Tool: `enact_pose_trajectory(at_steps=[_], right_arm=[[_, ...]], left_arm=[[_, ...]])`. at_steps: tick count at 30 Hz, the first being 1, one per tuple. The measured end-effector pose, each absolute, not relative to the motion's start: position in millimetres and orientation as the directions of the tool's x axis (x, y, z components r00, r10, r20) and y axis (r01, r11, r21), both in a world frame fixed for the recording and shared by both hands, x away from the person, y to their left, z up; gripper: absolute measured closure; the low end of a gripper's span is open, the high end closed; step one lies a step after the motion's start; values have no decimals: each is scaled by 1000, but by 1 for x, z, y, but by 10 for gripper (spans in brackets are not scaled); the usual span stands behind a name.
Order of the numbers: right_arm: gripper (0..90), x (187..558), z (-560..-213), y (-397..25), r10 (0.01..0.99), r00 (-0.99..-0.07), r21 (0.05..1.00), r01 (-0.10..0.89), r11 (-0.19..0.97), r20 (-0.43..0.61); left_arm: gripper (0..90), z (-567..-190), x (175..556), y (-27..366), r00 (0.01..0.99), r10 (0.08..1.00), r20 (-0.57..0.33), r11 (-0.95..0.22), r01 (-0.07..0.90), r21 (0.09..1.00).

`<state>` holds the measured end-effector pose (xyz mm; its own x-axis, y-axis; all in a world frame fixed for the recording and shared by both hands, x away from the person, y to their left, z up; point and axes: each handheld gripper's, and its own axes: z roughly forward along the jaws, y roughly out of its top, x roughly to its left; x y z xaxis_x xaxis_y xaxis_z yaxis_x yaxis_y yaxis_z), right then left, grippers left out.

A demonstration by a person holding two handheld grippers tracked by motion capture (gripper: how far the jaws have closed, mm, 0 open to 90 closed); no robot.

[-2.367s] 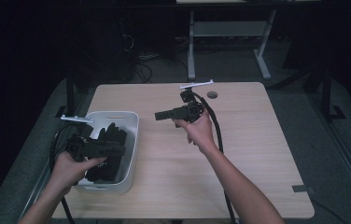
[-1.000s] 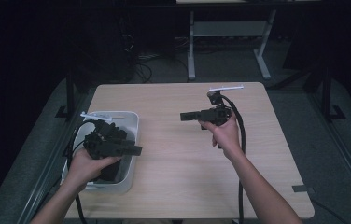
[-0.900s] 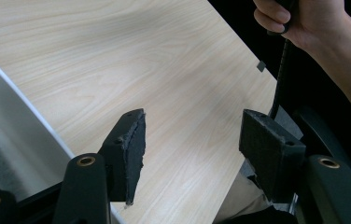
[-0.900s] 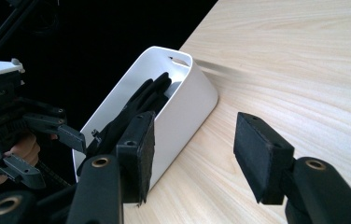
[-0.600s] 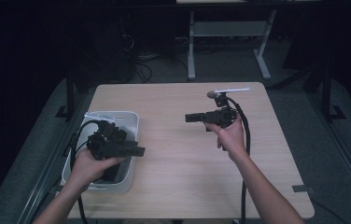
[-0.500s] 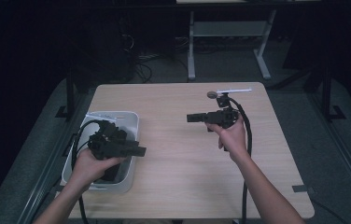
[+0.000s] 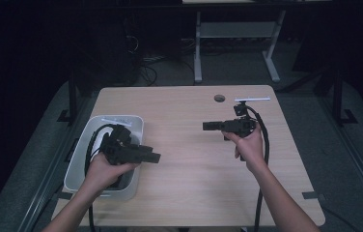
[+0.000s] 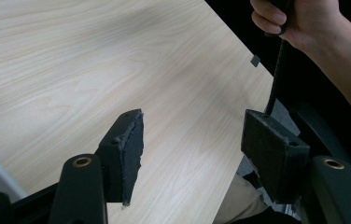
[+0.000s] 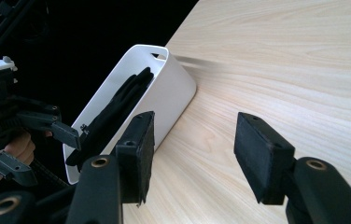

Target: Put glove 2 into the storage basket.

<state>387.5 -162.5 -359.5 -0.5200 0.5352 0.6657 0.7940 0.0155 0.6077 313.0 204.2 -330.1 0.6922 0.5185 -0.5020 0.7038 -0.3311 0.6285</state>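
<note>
Left gripper (image 7: pixel 153 157), jaws apart, hovers beside white bin (image 7: pixel 85 151) holding seemingly dark cloth (image 9: pixel 117 107).

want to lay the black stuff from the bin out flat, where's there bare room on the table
The widest bare stretch of the light wooden table lies between the white plastic bin and the right gripper. The far strip up to the small round hole is bare too. It is crowded at the left edge, where the left gripper hovers beside the bin holding dark items.
</note>
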Motion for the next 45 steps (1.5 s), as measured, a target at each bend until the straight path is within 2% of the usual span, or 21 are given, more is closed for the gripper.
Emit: enact_pose_trajectory(at_steps=[15, 45], right_arm=[[473, 380, -370, -188, 544, -489, 594, 804, -23, 682], [463, 363, -393, -250, 578, -430, 571, 817, -77, 694]], left_arm=[[383, -338, 317, 176, 711, 490, -504, -352, 690, 632], [279, -356, 321, 132, 718, 450, -530, -372, 691, 620]])
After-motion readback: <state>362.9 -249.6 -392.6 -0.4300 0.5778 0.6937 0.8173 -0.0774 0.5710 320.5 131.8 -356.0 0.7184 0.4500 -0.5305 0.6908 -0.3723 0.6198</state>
